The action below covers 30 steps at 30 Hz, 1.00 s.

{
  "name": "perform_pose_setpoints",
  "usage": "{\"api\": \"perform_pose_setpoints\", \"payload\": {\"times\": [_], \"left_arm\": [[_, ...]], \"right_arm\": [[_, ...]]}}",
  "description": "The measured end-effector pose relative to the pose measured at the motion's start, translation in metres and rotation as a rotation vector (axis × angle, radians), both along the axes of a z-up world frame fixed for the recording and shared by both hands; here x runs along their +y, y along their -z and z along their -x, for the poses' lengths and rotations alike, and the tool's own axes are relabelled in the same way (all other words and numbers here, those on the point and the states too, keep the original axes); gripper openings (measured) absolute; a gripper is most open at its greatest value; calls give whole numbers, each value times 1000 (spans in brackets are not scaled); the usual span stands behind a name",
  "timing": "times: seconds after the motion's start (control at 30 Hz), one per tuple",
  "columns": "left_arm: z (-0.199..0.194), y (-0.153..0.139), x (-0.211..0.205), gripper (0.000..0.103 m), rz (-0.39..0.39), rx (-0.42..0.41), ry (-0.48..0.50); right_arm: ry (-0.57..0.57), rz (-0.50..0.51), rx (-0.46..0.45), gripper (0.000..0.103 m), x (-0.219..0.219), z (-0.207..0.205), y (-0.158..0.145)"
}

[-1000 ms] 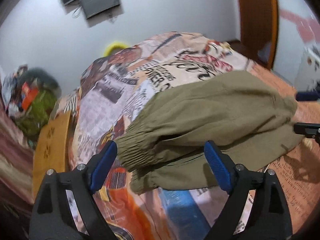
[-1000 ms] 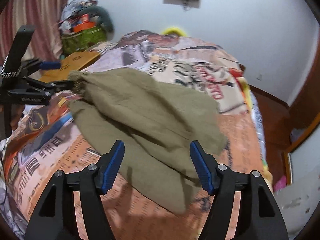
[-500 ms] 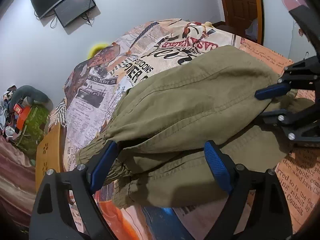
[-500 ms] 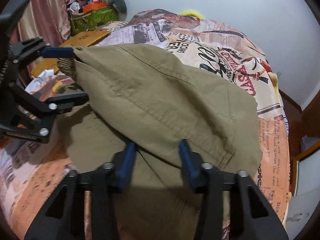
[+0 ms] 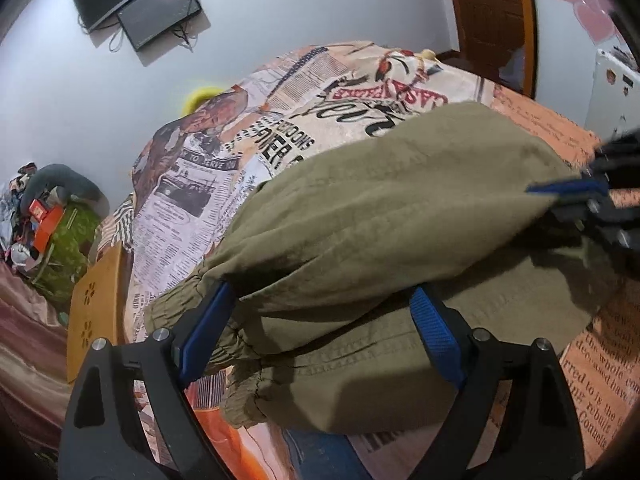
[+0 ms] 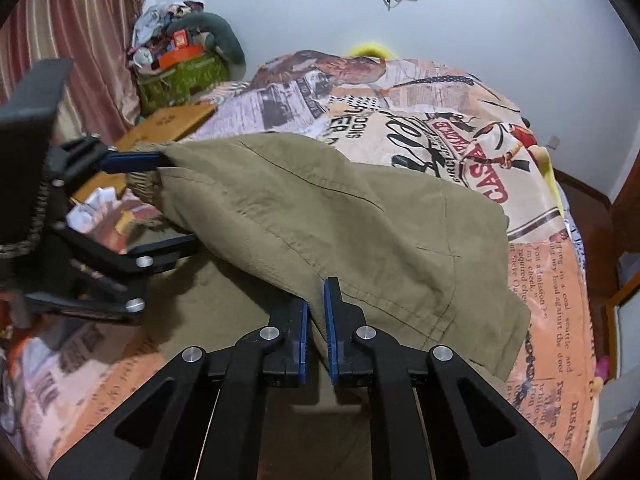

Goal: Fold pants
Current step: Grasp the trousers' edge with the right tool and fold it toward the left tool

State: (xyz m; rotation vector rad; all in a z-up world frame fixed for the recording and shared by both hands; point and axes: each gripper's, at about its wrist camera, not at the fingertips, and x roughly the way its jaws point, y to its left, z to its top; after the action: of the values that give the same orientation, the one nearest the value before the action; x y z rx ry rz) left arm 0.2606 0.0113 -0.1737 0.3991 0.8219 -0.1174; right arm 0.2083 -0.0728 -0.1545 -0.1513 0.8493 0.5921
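Note:
Olive pants point(image 5: 400, 216) lie folded over on a bed with a newspaper-print sheet point(image 5: 208, 184). The upper layer bulges above the lower one. My left gripper point(image 5: 320, 300) stands open at the elastic cuff end, its blue fingertips pushed in under the edge of the upper layer, with cloth between them. In the right wrist view the left gripper point(image 6: 160, 204) shows its two fingers wide apart around that cuff. My right gripper point(image 6: 316, 300) has its jaws closing tight, the pads pinching the near edge of the pants point(image 6: 360, 224). The right gripper point(image 5: 568, 192) also shows on the cloth's right end.
A wooden board point(image 6: 172, 124) lies beside the bed, with a green bag of clutter point(image 6: 180, 76) and a striped curtain point(image 6: 80, 40) behind it. Crumpled white paper point(image 6: 96, 204) sits near the left gripper. A screen point(image 5: 156, 12) hangs on the wall; a door point(image 5: 488, 20) stands far right.
Both grippers came down and in onto the pants. The right jaws went from wide apart to shut on the cloth's edge. The left stayed wide, its tips now under the upper layer.

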Motion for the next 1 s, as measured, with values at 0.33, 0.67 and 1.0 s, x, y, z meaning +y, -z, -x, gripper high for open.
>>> {"api": "perform_pose_setpoints", "payload": {"times": [0.33,0.67,1.0], "left_arm": [[10,-3,-2,34,-33,-39,7],[23,-10,8,15,62,-33,-25],[51,-14,13,13,158,5,-13]], "right_arm": [[-24,-74,28,4,-4,20,-9],[-36,-52,31,4,-1,27,-8],[-79,-23,50,4,1,48,-6]]}}
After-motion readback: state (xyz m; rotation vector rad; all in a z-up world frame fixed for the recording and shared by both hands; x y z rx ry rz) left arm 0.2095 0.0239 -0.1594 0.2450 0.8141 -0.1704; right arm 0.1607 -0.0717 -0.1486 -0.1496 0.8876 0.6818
